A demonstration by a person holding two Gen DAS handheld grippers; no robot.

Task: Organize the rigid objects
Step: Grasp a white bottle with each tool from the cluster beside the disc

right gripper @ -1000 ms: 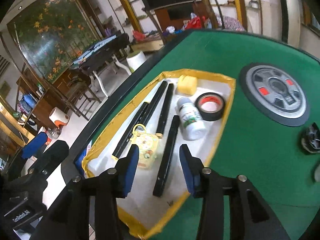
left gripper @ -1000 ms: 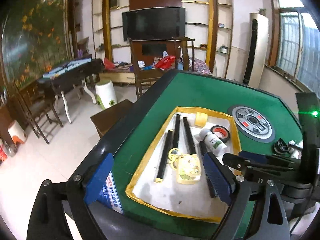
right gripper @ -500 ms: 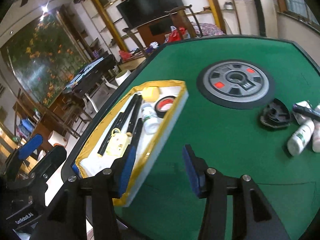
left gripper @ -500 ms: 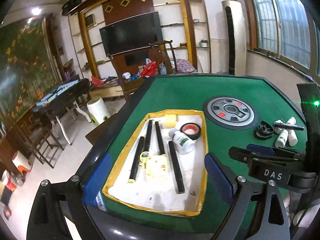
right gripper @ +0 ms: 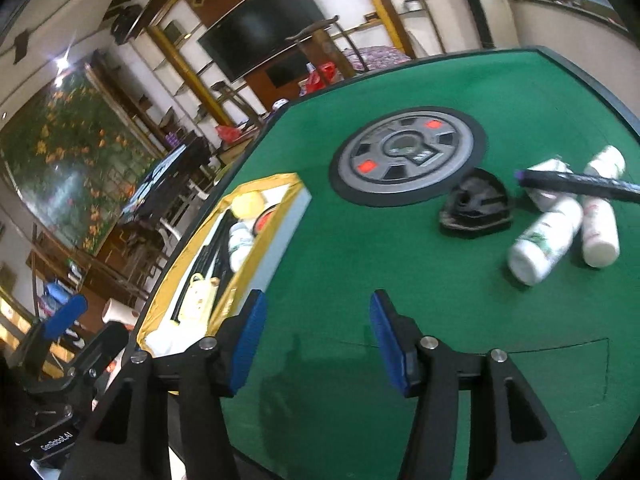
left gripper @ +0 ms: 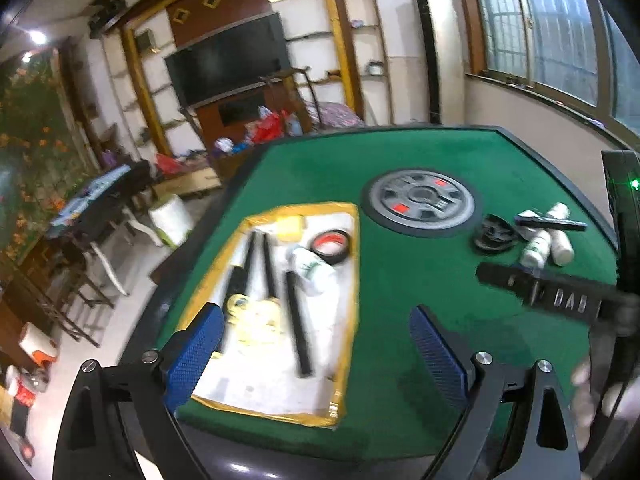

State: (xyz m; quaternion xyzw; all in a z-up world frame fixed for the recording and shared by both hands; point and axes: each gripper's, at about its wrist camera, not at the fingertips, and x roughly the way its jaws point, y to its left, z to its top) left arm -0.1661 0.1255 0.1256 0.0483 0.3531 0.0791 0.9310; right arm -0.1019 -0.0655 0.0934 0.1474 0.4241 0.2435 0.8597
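Note:
A yellow-rimmed white tray (left gripper: 352, 264) (right gripper: 260, 256) on the green table holds black rods (left gripper: 296, 324), a white bottle (left gripper: 310, 266), a tape roll (left gripper: 332, 242), a yellow block (left gripper: 290, 226) and a yellow padlock (left gripper: 256, 318) (right gripper: 198, 296). At the right lie white bottles (right gripper: 546, 236) (left gripper: 536, 246), a black marker (right gripper: 576, 180) (left gripper: 550, 222) across them and a black tape holder (right gripper: 476, 208) (left gripper: 494, 234). My left gripper (left gripper: 316, 356) hangs open over the tray's near end, nothing in it. My right gripper (right gripper: 316, 340) has its jaws opening over bare felt, nothing between them.
A round grey hub (right gripper: 408, 152) (left gripper: 422, 200) is set in the table's middle. The right gripper's body (left gripper: 560, 300) crosses the left wrist view at right, with a hand (left gripper: 588, 384) below it. Chairs, a side table and shelves stand beyond the table's left edge.
Both grippers have swung to the right, away from the tray and toward the bottles. The right gripper's jaws have spread wider. Both views have rolled.

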